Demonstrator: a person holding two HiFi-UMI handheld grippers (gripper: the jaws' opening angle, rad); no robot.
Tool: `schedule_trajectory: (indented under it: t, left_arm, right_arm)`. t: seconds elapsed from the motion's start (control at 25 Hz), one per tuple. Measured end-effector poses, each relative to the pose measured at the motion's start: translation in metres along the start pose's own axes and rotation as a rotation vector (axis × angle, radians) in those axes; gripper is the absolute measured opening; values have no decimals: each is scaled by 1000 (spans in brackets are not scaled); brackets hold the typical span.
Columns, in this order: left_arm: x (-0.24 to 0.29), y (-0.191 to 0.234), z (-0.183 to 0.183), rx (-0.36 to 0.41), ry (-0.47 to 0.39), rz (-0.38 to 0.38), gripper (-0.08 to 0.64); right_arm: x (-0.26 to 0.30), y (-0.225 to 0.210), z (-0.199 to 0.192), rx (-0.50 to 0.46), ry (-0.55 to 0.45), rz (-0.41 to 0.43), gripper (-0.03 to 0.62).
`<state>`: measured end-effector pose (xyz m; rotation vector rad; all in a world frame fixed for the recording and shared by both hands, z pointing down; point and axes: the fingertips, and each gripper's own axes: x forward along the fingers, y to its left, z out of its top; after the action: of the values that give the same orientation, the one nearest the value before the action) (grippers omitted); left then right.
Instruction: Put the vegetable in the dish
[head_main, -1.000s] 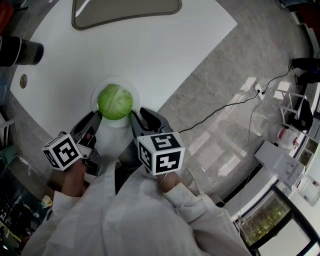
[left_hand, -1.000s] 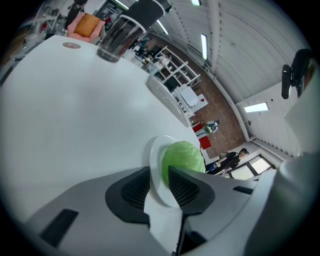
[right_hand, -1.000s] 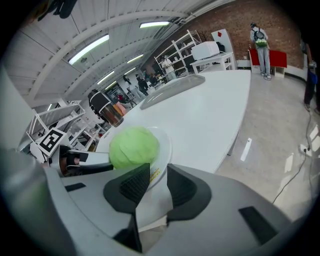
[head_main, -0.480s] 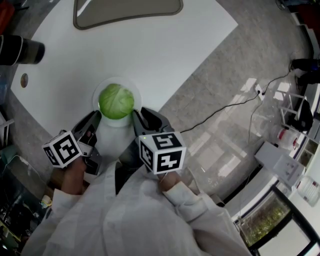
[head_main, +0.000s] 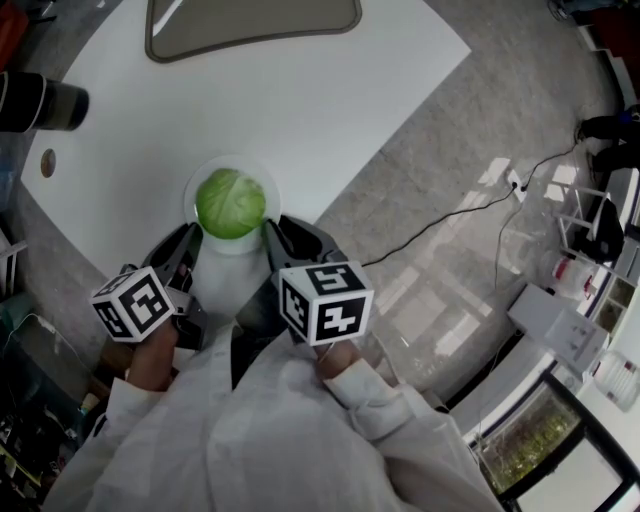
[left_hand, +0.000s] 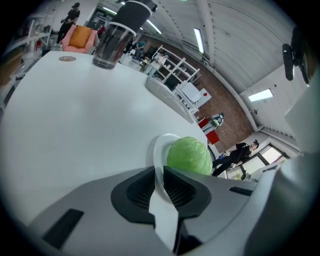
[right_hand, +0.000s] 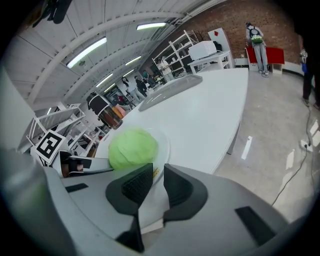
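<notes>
The cabbage (head_main: 231, 203) lay in the dish (head_main: 197, 180) on the table (head_main: 330, 110): placement appeared complete. Both sets of jaws, wide a second earlier, were closing over the dish's near rim. The left gripper (head_main: 190, 238) pinched it; the right gripper (head_main: 273, 232) stood clear.

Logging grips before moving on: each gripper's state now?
Left gripper: closing, pads on rim of round white dish.
Right gripper: closing, dish rim between jaws, not yet gripped.

No legible text, brand, number or sign is noted. Only black-and-white square marker patterns are seen, on the cubes of the left gripper (head_main: 192, 238) and right gripper (head_main: 274, 230); none is readable as characters.
</notes>
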<state>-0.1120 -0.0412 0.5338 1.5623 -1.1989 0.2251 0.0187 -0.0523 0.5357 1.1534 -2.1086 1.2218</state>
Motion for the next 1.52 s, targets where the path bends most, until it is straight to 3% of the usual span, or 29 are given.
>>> schedule_trajectory:
  t: [0.16,0.4,0.68,1.52]
  left_arm:
    - [1,-2,-2,80,3,28,57]
    - [3,-7,1,124,-12,32,57]
    - [6,-11,2,112,-7,25,57]
    - [-7,-20,26,192,-42,-27,57]
  right_arm:
    - [1,-1,1,-7,-5,-6,75]
    - [1,-5,5,-4,-16,-18,72]
    - [-3,-7,13,1,-23,-16,71]
    - [-9,8,28,45,-87,-35,69]
